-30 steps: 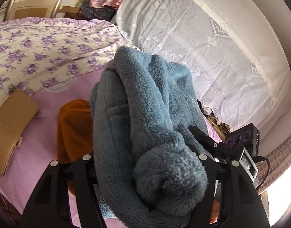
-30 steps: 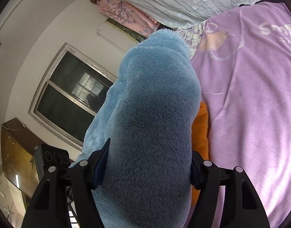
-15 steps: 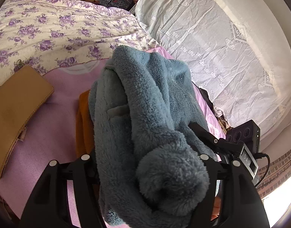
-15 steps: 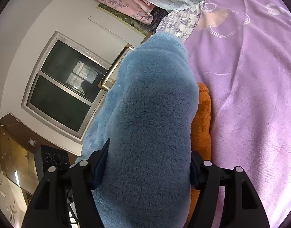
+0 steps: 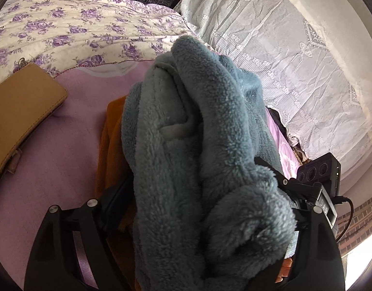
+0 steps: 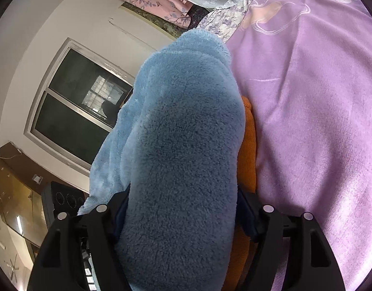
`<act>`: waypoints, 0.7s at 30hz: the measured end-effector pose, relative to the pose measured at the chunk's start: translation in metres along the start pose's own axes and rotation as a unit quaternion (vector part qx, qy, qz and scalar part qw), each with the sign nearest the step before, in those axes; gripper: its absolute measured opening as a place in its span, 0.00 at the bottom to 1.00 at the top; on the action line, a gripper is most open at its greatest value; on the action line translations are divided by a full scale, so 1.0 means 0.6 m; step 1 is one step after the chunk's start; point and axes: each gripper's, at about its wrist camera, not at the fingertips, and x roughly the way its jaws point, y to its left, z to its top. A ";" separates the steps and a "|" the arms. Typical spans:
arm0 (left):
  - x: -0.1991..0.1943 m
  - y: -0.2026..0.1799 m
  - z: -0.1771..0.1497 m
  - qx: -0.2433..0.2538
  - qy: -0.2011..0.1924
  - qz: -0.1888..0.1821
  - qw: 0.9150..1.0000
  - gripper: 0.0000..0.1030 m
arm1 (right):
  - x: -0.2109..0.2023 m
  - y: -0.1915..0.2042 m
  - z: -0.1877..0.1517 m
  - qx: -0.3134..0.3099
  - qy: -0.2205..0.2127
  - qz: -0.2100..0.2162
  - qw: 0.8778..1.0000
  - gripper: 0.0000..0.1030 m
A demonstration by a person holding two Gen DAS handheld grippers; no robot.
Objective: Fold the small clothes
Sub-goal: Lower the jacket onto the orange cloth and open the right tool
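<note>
A folded blue fleece garment (image 5: pixel 186 145) fills the middle of both wrist views and spans both grippers. My left gripper (image 5: pixel 198 194) has its jaws opening: its left finger (image 5: pixel 113 206) stands clear of the fleece, and the right finger is hidden behind the pile. My right gripper (image 6: pixel 183 208) is easing open too, but both pads still press the blue fleece (image 6: pixel 186 145). Directly beneath the fleece lies an orange garment (image 5: pixel 110 145) on the purple bedsheet (image 5: pixel 64 157); its edge (image 6: pixel 249 150) also shows in the right wrist view.
A flat brown case (image 5: pixel 18 106) lies on the sheet at left. A purple-flowered quilt (image 5: pixel 76 29) and white lace bedding (image 5: pixel 295 60) are piled behind. The purple sheet (image 6: pixel 307 121) stretches right of the fleece. A wall with a dark window (image 6: pixel 76 111) is at left.
Both grippers have sunk toward the bed with the fleece, which now rests over the orange garment. The left gripper's fingers have spread apart, and its left finger has come off the fleece.
</note>
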 end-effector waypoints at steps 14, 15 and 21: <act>-0.100 -0.080 -0.021 0.031 -0.058 0.127 0.990 0.85 | -0.100 0.046 -0.034 -0.030 -0.057 -0.054 0.996 0.77; -0.111 -0.084 -0.024 0.034 -0.067 0.135 0.988 0.85 | -0.113 0.053 -0.040 -0.042 -0.068 -0.069 0.994 0.77; -0.130 -0.084 -0.040 0.055 -0.087 0.210 0.972 0.91 | -0.149 0.071 -0.080 -0.097 -0.083 -0.133 0.983 0.77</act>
